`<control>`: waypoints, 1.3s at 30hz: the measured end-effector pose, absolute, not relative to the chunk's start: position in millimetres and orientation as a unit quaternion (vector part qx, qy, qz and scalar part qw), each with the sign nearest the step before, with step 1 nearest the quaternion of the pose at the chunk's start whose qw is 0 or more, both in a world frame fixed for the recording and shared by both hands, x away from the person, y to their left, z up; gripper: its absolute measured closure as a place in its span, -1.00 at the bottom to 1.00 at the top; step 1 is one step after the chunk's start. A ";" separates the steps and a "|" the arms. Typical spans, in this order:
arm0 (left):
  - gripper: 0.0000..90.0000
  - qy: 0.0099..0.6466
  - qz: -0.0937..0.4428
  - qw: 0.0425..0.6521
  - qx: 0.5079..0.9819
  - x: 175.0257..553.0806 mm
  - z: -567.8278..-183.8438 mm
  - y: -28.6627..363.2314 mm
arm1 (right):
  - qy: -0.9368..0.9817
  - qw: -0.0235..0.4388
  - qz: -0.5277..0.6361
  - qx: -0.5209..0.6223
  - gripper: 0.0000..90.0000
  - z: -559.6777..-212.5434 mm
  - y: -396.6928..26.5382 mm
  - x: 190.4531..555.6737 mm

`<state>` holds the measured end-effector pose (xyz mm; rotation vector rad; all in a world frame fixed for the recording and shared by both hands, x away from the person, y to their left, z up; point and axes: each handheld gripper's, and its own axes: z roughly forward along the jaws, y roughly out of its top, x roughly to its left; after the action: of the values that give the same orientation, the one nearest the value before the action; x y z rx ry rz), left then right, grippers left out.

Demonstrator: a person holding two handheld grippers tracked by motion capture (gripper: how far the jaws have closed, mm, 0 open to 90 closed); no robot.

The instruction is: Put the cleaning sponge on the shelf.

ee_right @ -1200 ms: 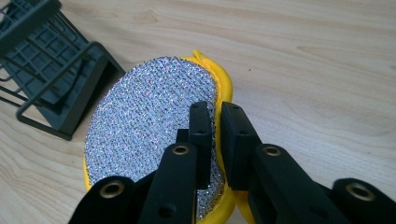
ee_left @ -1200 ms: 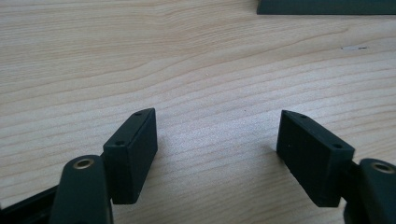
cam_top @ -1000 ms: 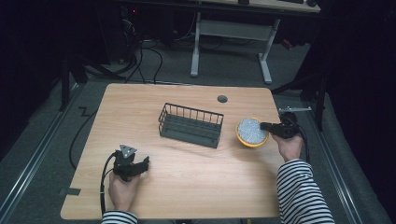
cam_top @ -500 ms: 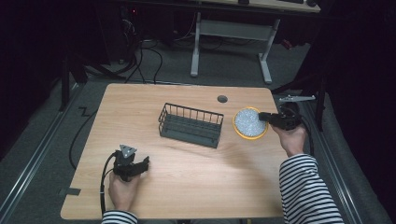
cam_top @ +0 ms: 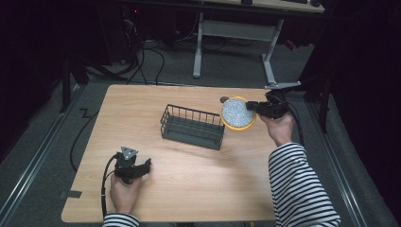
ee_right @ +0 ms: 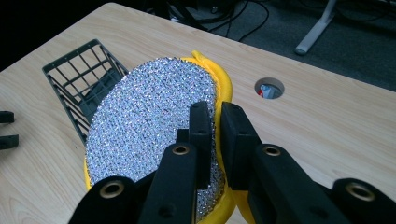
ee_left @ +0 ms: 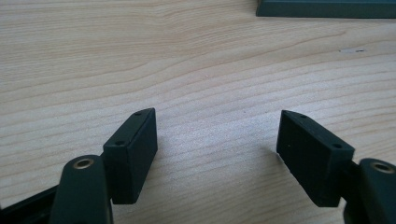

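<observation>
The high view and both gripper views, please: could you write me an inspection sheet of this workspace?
Surface: wooden table, round cable hole near the far edge.
Job's things: yellow sponge with a silvery scrubbing face, lifted beside the black wire basket.
Clutter: nothing seen.
Grippers: right gripper shut on the sponge's edge; left gripper open, resting low over bare wood.
Cables: one trails from the left gripper off the near edge.
Surroundings: dark room, grey floor, white desk legs, loose floor cables.
</observation>
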<state>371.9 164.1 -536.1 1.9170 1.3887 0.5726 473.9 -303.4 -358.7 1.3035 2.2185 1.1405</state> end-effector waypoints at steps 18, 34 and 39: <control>-0.34 0.532 0.225 0.341 0.742 371.8 -536.2 162.6 | 0.790 0.158 0.391 0.446 0.85 -378.2 -246.1 508.2; -0.34 0.529 0.229 0.337 0.744 371.8 -536.4 161.1 | 0.798 0.158 0.388 0.433 0.84 -402.4 -207.5 520.1; -0.34 0.529 0.229 0.337 0.744 371.8 -536.4 161.1 | 0.802 0.154 0.388 0.428 0.84 -408.0 -199.3 522.1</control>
<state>371.8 161.1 -536.4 1.9393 1.3798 0.5968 522.1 -199.3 -408.0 1.2264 2.2984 1.1110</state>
